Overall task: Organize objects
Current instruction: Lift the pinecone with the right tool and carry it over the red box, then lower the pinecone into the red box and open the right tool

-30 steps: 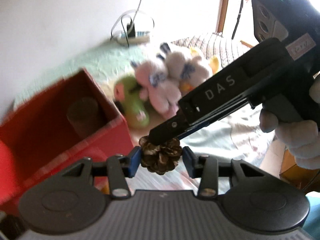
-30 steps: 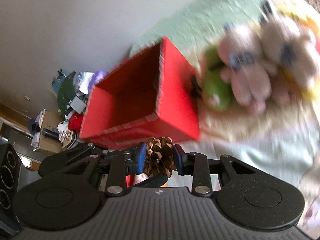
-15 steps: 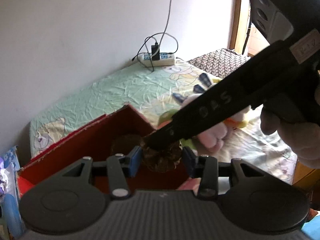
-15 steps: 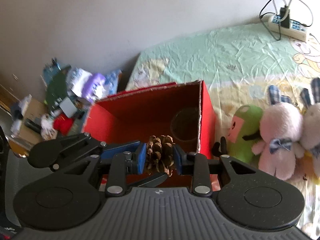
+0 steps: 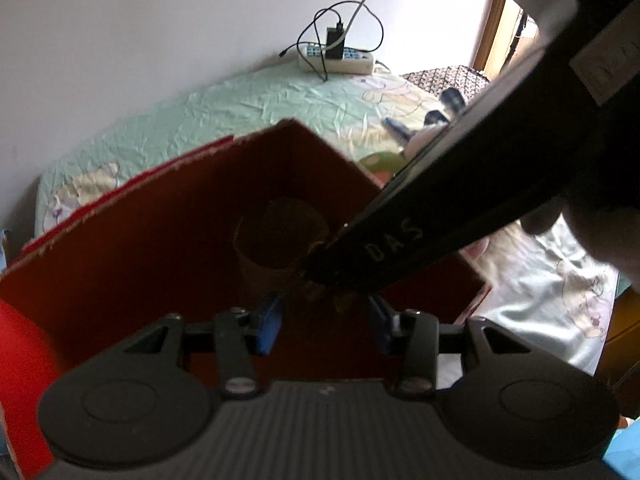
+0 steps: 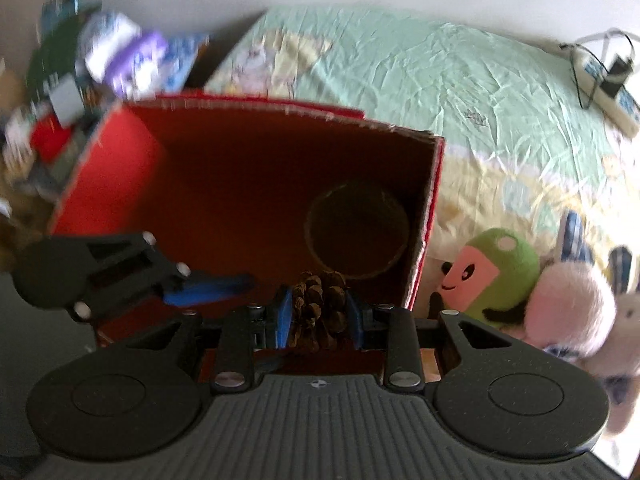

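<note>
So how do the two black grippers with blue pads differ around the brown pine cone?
The right gripper is clamped on the brown pine cone; the left gripper is opening, its pads clear of it. The left's jaws stand wider apart than the right's. Both hang over the open red cardboard box.

wall (image 5: 160, 40): white, plain | bed sheet (image 6: 460, 92): green, wrinkled | power strip (image 5: 340, 58) w/ cables

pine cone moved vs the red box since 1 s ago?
Yes. The pine cone, gripped by the right gripper, was outside the red box, in front of its near wall; now it hangs over the box's open interior, near the brown cylinder.
</note>
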{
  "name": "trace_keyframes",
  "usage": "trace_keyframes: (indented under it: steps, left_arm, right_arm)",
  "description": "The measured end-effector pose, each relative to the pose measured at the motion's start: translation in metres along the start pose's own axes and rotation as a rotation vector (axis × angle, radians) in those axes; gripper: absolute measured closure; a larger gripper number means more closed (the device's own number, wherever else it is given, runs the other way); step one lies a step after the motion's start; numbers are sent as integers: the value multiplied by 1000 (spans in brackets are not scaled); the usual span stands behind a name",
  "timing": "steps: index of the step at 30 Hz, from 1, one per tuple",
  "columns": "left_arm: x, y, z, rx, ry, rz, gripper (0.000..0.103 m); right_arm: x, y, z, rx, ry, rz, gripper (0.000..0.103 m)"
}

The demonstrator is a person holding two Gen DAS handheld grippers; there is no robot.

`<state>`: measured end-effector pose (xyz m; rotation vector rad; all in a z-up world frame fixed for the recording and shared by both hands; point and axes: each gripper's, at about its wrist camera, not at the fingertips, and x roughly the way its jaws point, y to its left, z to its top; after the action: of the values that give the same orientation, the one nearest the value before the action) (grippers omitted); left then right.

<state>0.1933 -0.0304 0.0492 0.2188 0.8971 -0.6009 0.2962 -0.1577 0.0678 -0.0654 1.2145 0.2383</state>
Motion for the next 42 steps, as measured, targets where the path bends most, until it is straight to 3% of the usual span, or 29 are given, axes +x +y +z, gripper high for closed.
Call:
trace_keyframes:
  steps: [7,12,17,23,28,35,42]
  left_arm:
    - [11,23,-6,-55,19,17,52]
    - [11,36,-6,-113,27,36,52]
    - [15,47,-7,-153,55,71,52]
    - [12,55,-12,-190,81,192,52]
    - [8,64,-14,-222,90,305,44]
    - [6,77,-16,-301,114,351,29]
    - [4,78,-19,-333,147,402,25]
  right_arm:
    - [19,15,8,-191,131,-87,75]
    - [25,18,8,-246,147,-98,77]
    - [21,9,10,-209,107,-84,80]
    - [6,-13,19,-70,11,-6,80]
    - [1,-20,24,11,-26,48,82]
    - [5,-16,22,45,-11,88,80]
    - [17,-2,11,37,-28,64,80]
